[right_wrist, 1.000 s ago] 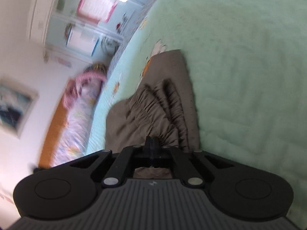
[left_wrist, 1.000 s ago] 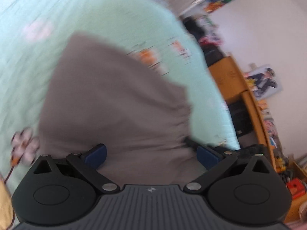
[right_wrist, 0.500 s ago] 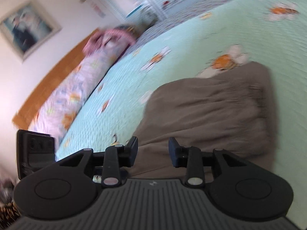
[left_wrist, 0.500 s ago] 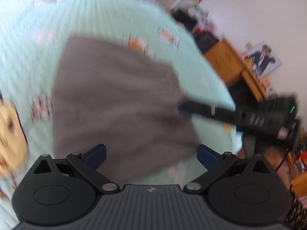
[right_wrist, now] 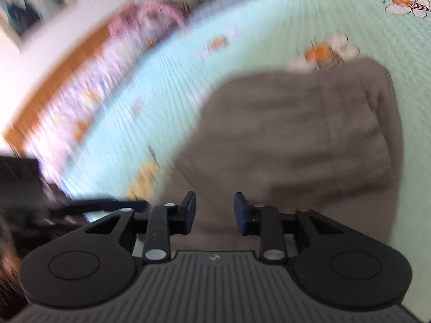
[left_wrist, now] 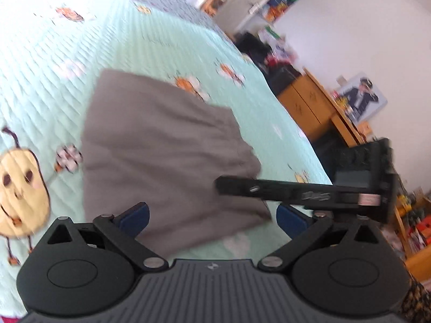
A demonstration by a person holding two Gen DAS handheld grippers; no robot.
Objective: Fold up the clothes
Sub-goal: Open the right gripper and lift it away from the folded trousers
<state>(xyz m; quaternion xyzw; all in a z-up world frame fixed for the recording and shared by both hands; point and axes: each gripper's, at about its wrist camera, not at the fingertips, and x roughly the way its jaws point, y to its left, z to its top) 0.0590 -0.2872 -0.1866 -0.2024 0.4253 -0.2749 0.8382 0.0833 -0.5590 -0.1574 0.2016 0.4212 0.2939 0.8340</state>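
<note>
From the left wrist I see my left gripper (left_wrist: pixel 211 214) with jaws released wide, the grey garment (left_wrist: pixel 161 156) flat on the bed (left_wrist: pixel 40 67) just beyond and between them, untouched. From the right wrist, my right gripper (right_wrist: pixel 214 210) has just been opening; its jaws stand parted and empty, garment ahead.

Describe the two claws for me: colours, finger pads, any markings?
Both match: matte black linkage arms with silver pivot pins, round black side housings and a ribbed grey body bearing a small logo. The left claw and right claw have dark blue pads. No cables or sleeves show.
</note>
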